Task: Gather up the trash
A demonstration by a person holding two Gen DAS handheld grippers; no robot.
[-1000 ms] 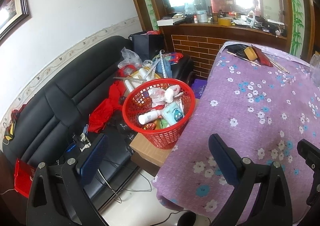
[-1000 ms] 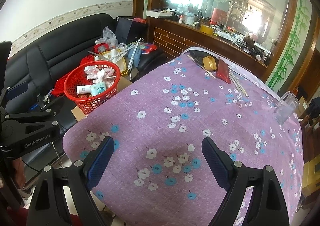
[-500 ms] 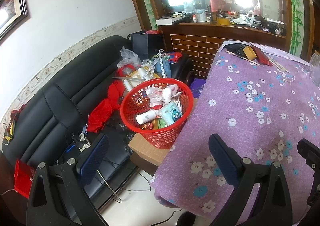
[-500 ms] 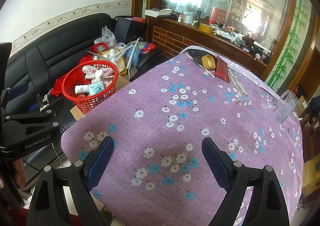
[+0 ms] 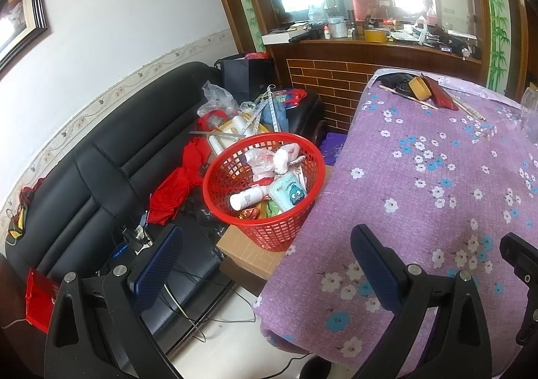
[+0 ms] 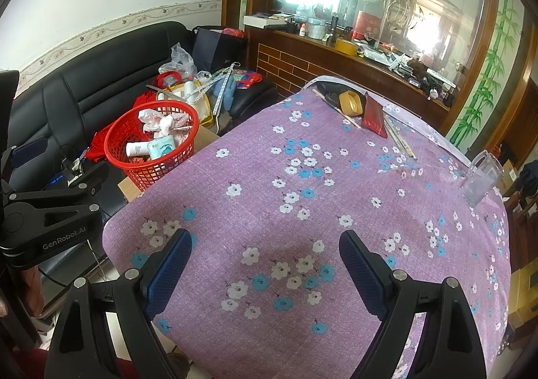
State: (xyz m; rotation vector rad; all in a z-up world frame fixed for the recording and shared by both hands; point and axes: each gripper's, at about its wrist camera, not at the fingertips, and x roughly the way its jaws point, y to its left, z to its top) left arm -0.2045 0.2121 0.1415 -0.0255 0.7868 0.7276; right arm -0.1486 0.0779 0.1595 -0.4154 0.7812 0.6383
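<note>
A red plastic basket (image 5: 269, 227) sits on a cardboard box beside the table, holding a white bottle (image 5: 247, 199), a tissue pack (image 5: 287, 192) and crumpled wrappers (image 5: 269, 159). It also shows in the right wrist view (image 6: 148, 170). My left gripper (image 5: 265, 261) is open and empty, held near the table's left edge, short of the basket. My right gripper (image 6: 264, 259) is open and empty above the purple floral tablecloth (image 6: 336, 197). The left gripper's body (image 6: 47, 214) shows at the left of the right wrist view.
At the table's far end lie a yellow tape roll (image 6: 351, 103), a red pouch (image 6: 375, 117) and chopsticks (image 6: 400, 140). A clear glass jug (image 6: 481, 179) stands at the right edge. A black sofa (image 5: 101, 160) with red cloth and clutter lies behind the basket.
Both views have shifted slightly: the basket sits a little further left and lower in the left wrist view. Both grippers stay open and empty.
</note>
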